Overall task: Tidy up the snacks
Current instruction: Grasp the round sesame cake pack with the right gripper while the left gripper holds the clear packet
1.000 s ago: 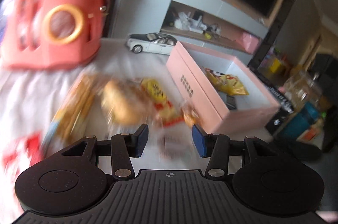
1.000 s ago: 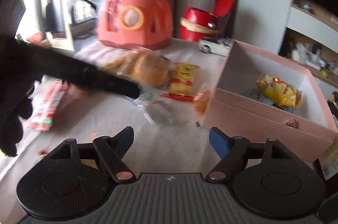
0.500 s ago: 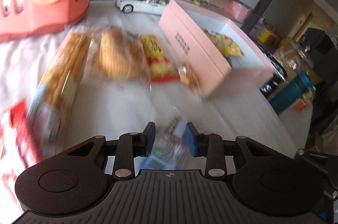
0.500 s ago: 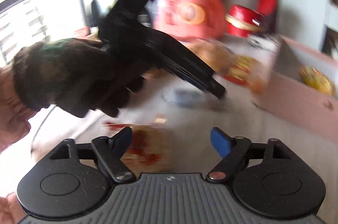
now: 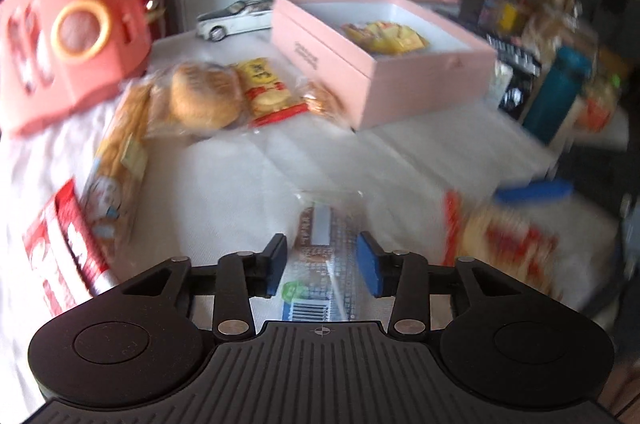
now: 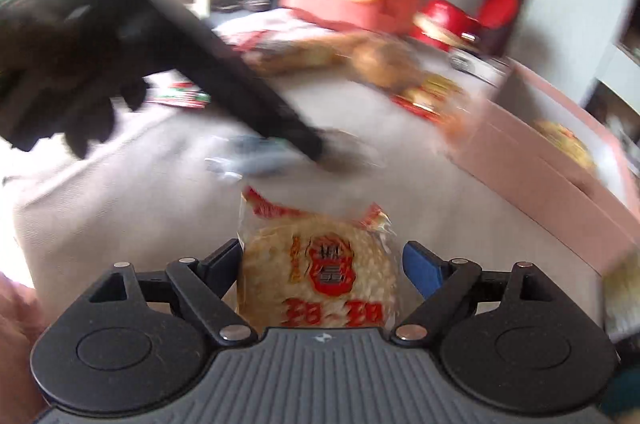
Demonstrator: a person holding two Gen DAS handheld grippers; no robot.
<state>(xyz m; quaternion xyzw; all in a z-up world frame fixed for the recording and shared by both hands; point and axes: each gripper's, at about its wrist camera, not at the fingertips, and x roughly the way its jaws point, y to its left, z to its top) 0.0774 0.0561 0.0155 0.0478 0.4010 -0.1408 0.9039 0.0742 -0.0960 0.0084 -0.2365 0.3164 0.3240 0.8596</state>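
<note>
Hovering low over the white-clothed worktop (image 5: 248, 180), the left gripper (image 5: 322, 264) has its fingers standing apart on either side of a clear flat wrapper with a brown biscuit and a barcode label (image 5: 320, 260); the jaws have just been opening, and the pads do not press on the packet, which lies flat on the cloth. Ahead, beside an open pink rectangular cardboard box (image 5: 400, 92), sit a round bun in clear film (image 5: 204, 96), a yellow-and-red snack packet (image 5: 266, 92) and a small orange wrapped snack (image 5: 320, 98) touching the box wall. A yellow crinkled snack bag (image 5: 384, 36) lies inside the box. A long packet of golden biscuits (image 5: 120, 160) and a red-and-white packet (image 5: 60, 248) lie at the left, below a coral plastic carry case with an orange ring (image 5: 76, 36). A white toy car (image 5: 234, 18) stands behind.

In the right wrist view, the right gripper (image 6: 320, 270) has its fingers spread wide, with a round rice cracker in a clear wrapper printed red (image 6: 320, 268) between them; the left pad looks to be at the wrapper's edge, the blue pad clear of it. The packet rests on the cloth. A person's black-gloved hand (image 6: 68, 64) holds the other, blurred tool above the barcode wrapper.
</note>
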